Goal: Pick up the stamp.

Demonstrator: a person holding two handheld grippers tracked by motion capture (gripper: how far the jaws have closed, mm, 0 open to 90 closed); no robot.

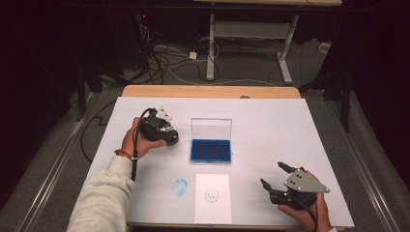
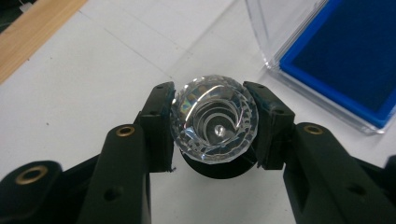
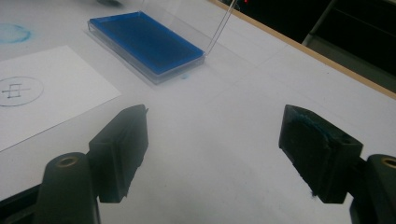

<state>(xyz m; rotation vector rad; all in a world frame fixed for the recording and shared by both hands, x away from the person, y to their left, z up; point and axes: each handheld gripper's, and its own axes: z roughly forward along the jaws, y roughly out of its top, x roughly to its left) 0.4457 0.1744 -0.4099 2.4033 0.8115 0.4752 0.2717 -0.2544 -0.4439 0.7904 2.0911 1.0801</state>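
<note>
**Stamp pinched beside the open ink pad**

Clear faceted stamp (image 2: pixel 214 123) sits in the left hand-held gripper (image 2: pixel 214 126), jaws clamped on its crystal handle, dark base just above the bench (image 2: pixel 84 88), left of middle. The blue ink pad (image 1: pixel 211 150), lid upright, lies just beside it at bench centre. Paper sheet (image 1: pixel 212 198), with a round mark on it, rests at the near edge. Right hand-held gripper (image 1: pixel 275 181) is spread, empty, by the near right corner. Judgement: keep the stamp level and press down straight onto the ink, avoiding the lid.
</note>
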